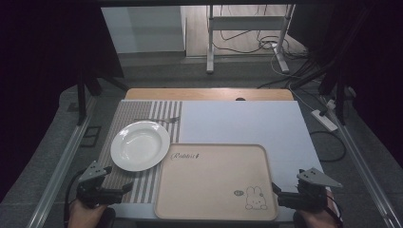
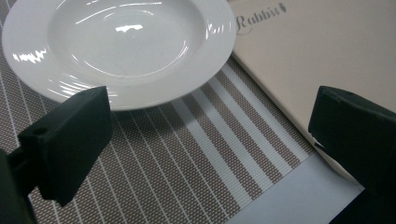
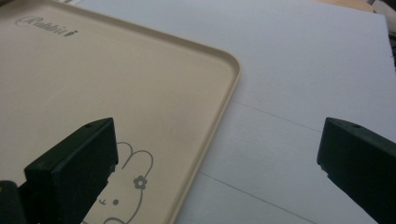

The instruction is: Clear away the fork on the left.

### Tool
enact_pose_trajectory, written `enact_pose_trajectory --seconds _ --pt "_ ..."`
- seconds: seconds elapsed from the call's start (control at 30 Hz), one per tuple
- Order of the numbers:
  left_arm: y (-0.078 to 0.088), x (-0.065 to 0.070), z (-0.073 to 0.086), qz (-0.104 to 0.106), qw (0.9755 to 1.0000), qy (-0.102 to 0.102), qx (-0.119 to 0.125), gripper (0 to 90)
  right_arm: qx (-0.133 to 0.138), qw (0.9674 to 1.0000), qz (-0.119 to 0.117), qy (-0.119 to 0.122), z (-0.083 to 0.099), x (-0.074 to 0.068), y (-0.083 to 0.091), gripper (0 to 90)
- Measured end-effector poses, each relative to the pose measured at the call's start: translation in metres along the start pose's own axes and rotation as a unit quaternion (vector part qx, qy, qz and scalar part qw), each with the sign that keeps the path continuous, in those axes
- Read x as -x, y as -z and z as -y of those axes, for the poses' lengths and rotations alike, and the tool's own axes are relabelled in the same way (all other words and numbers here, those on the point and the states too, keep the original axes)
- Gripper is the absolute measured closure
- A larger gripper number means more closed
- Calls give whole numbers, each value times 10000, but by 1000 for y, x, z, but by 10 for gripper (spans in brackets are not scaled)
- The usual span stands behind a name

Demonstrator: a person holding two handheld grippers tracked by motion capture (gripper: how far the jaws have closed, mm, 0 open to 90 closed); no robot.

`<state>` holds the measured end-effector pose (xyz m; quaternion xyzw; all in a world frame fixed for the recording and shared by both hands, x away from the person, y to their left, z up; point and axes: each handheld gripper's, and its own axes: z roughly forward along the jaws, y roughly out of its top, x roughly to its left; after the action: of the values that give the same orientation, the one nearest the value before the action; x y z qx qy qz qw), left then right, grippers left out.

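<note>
The high view shows a white plate (image 1: 140, 145) lying on a striped placemat (image 1: 124, 119) at the left of the worktop (image 1: 247, 124), its right rim just beside the near-left corner region of a beige tray (image 1: 214, 183) printed with a rabbit drawing. A fork (image 1: 159, 119) lies on the placemat just beyond the plate. The left claw (image 1: 110, 183) hovers at the near-left edge, close to the plate's near rim, and in the left gripper view its jaws stand spread with nothing between them, above the placemat (image 2: 187, 154), with the plate (image 2: 121, 46) ahead and the tray (image 2: 303, 56) off to the right. The right claw (image 1: 279, 191) sits at the tray's near-right corner; in the right gripper view its jaws are likewise spread and empty, one over the tray (image 3: 140, 93), the other over the white worktop (image 3: 299, 79).
</note>
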<state>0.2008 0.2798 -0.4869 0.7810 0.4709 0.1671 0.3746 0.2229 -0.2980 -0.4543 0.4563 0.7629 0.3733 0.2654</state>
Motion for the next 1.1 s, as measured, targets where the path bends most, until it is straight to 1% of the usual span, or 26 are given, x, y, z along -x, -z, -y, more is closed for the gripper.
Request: enact_pose_trajectory --seconds 0.03,0.07,0.13,0.33,0.43,0.5,0.57,0.77,0.97,1.03,1.1 --pt "0 0 0 0 10000 0 0 6 0 10000 0 0 0 0 0 0" --pt "0 1 0 -14 10000 -4 -22 4 20 10000 -48 -71 0 2 0 0" --pt "-1 0 0 -6 10000 34 -49 4 12 9999 -31 -120 0 3 0 0" --pt "0 -2 0 47 9999 90 -46 3 28 10000 9 -79 0 2 0 0" --pt "-1 -3 0 67 9999 120 -59 0 16 10000 -18 -32 0 1 0 0" --pt "-1 -4 0 122 9998 172 -72 0 14 10000 -34 -13 0 1 0 0" --pt "-1 -4 0 139 9997 182 -76 0 11 10000 -35 -21 0 1 0 0" --pt "-3 -5 -1 197 9996 178 -135 0 57 10000 -40 -9 0 1 1 0" --pt "-6 -5 -3 253 9991 175 -297 0 31 10000 -20 10 0 0 0 0" --pt "-8 -7 -5 335 9990 183 -244 0 14 10000 -19 16 0 0 0 0" --pt "-8 -7 -7 342 9990 156 -233 0 12 10000 -13 21 0 0 0 0"
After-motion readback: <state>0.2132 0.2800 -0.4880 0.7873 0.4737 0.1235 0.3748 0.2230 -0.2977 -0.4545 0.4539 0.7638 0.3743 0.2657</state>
